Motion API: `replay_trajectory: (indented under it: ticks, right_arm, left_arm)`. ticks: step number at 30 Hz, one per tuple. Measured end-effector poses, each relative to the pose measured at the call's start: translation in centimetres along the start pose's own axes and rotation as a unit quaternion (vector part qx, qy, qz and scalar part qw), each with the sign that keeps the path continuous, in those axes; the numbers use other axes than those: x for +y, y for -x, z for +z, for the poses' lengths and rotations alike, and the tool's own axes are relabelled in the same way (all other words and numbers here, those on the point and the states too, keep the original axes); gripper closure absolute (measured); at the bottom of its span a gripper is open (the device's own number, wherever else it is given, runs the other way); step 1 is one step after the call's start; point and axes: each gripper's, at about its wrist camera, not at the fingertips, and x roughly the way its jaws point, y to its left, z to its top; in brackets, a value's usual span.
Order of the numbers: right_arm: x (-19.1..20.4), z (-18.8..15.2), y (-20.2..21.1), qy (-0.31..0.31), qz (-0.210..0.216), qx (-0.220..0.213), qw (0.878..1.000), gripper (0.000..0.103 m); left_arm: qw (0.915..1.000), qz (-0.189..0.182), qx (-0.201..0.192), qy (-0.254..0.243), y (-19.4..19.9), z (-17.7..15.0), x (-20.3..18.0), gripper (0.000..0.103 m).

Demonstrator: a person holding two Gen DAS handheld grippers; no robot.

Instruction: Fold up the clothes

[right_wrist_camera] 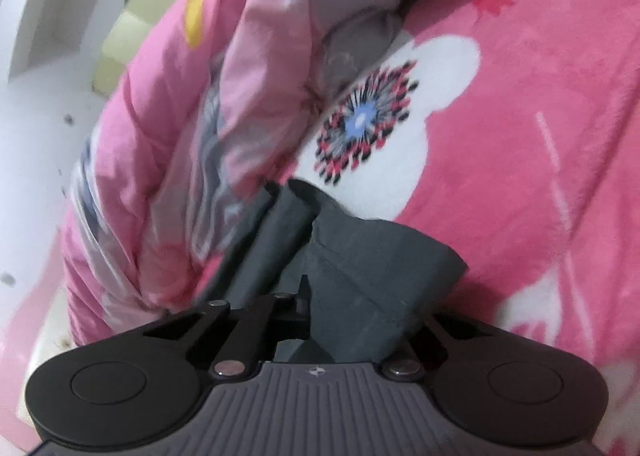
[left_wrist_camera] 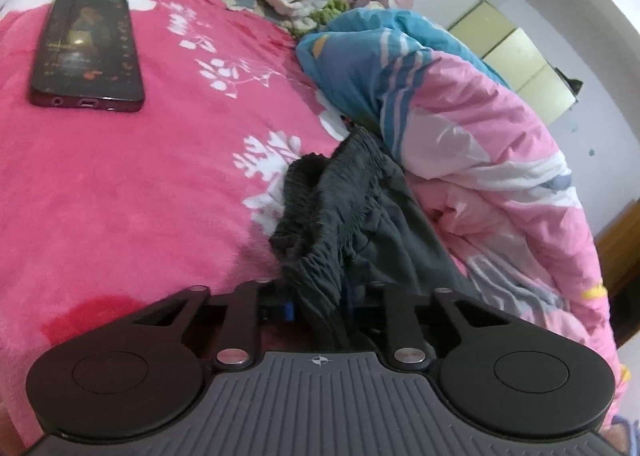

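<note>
Dark grey shorts (left_wrist_camera: 340, 208) hang bunched between two claws over a pink floral bed blanket (left_wrist_camera: 140, 184). Left claw (left_wrist_camera: 320, 308) pinches the gathered elastic waistband; right claw (right_wrist_camera: 340, 320) clamps a leg hem. Fabric looks light, limp, easily creased.
</note>
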Motion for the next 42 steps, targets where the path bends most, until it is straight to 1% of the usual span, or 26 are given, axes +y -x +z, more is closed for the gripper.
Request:
replay_trajectory:
  ticks: [2, 5, 10, 13, 16, 18, 19, 21, 22, 23, 25, 26, 27, 28, 29, 30, 32, 33, 34, 36, 38, 39, 40, 41, 42]
  right_arm:
    - [-0.1, 0.1, 1.6, -0.009, 0.013, -0.021, 1.0, 0.1]
    - [-0.2, 0.0, 4.4, -0.009, 0.014, -0.04, 0.999, 0.1]
    - [-1.6, -0.6, 11.5, -0.017, 0.011, -0.073, 0.997, 0.1]
    - [-2.9, -1.7, 17.0, -0.024, -0.001, -0.092, 0.995, 0.1]
    - [-4.2, -3.3, 22.5, -0.033, -0.016, -0.104, 0.994, 0.1]
    - [-4.8, -4.3, 25.0, -0.021, -0.035, -0.098, 0.994, 0.1]
    - [-5.2, -4.5, 25.6, -0.011, -0.049, -0.086, 0.995, 0.099]
    - [-6.1, -4.4, 25.8, 0.011, -0.089, -0.049, 0.995, 0.094]
    - [-6.6, -4.2, 25.6, 0.022, -0.115, -0.026, 0.993, 0.08]
    - [-7.2, -4.0, 25.3, 0.033, -0.14, -0.003, 0.99, 0.061]
    - [-8.3, -3.6, 26.1, 0.023, -0.152, 0.011, 0.988, 0.06]
    - [-8.5, -3.3, 26.9, 0.014, -0.155, 0.01, 0.988, 0.057]
    - [-8.6, -3.0, 27.8, 0.005, -0.16, 0.006, 0.987, 0.053]
    - [-8.3, -2.7, 28.9, 0.009, -0.174, -0.011, 0.985, 0.042]
    - [-7.7, -2.5, 30.0, 0.02, -0.192, -0.035, 0.98, 0.036]
    - [-7.2, -2.3, 31.2, 0.031, -0.211, -0.059, 0.975, 0.035]
    - [-5.4, -2.3, 33.0, 0.064, -0.237, -0.111, 0.963, 0.034]
    - [-4.0, -2.6, 33.5, 0.093, -0.234, -0.139, 0.958, 0.034]
    - [-2.5, -2.9, 33.5, 0.127, -0.22, -0.156, 0.955, 0.034]
    - [1.5, -3.9, 31.5, 0.21, -0.171, -0.151, 0.951, 0.033]
    - [5.4, -6.1, 27.5, 0.291, -0.113, -0.108, 0.944, 0.034]
    - [7.3, -7.4, 25.3, 0.331, -0.083, -0.083, 0.936, 0.034]
    - [9.3, -8.6, 23.1, 0.37, -0.052, -0.058, 0.926, 0.034]
    - [11.3, -9.9, 20.9, 0.407, -0.021, -0.033, 0.913, 0.034]
    - [13.2, -11.1, 18.8, 0.443, 0.01, -0.007, 0.897, 0.034]
  left_arm:
    - [0.9998, -0.016, 0.009, 0.012, 0.2, 0.2, 0.0, 0.088]
    - [0.9986, -0.04, 0.028, 0.023, 0.7, 0.3, -0.3, 0.089]
    - [0.9923, -0.085, 0.08, 0.04, 2.0, -0.8, -1.3, 0.089]
    - [0.9866, -0.115, 0.114, 0.023, 3.7, -2.1, -2.2, 0.089]
    - [0.9799, -0.129, 0.152, 0.009, 5.4, -3.3, -2.4, 0.089]
    - [0.977, -0.129, 0.17, -0.004, 6.4, -4.2, -2.2, 0.089]
    - [0.9764, -0.124, 0.176, -0.016, 6.6, -4.6, -2.1, 0.088]
    - [0.9744, -0.116, 0.188, -0.043, 6.6, -5.4, -1.7, 0.087]
    - [0.9733, -0.115, 0.193, -0.046, 6.6, -5.6, -1.3, 0.085]
    - [0.9721, -0.122, 0.194, -0.049, 6.6, -5.6, -1.1, 0.085]
    - [0.9707, -0.13, 0.191, -0.068, 7.4, -5.4, -1.0, 0.075]
    - [0.9705, -0.13, 0.186, -0.08, 7.9, -5.2, -1.0, 0.072]
    - [0.9713, -0.129, 0.176, -0.094, 8.5, -5.1, -1.0, 0.065]
    - [0.9719, -0.128, 0.166, -0.107, 9.1, -4.9, -0.9, 0.058]
    - [0.9725, -0.128, 0.155, -0.118, 9.8, -4.6, -0.8, 0.054]
    - [0.9733, -0.13, 0.141, -0.126, 10.4, -4.3, -0.7, 0.05]
    - [0.9741, -0.136, 0.113, -0.141, 11.4, -3.6, -0.6, 0.046]
    - [0.9742, -0.141, 0.097, -0.148, 11.8, -3.3, -0.6, 0.043]
    - [0.9738, -0.146, 0.084, -0.152, 11.9, -3.1, -0.7, 0.038]
    - [0.9715, -0.158, 0.072, -0.161, 11.4, -2.8, -1.1, 0.035]
    - [0.97, -0.155, 0.076, -0.171, 10.1, -3.0, -1.6, 0.035]
    - [0.9689, -0.154, 0.078, -0.178, 9.6, -3.3, -2.0, 0.037]
    - [0.9677, -0.152, 0.079, -0.185, 9.0, -3.6, -2.4, 0.041]
    - [0.9662, -0.15, 0.083, -0.193, 8.5, -3.9, -2.6, 0.043]
    - [0.9646, -0.149, 0.088, -0.199, 8.2, -4.2, -2.7, 0.049]
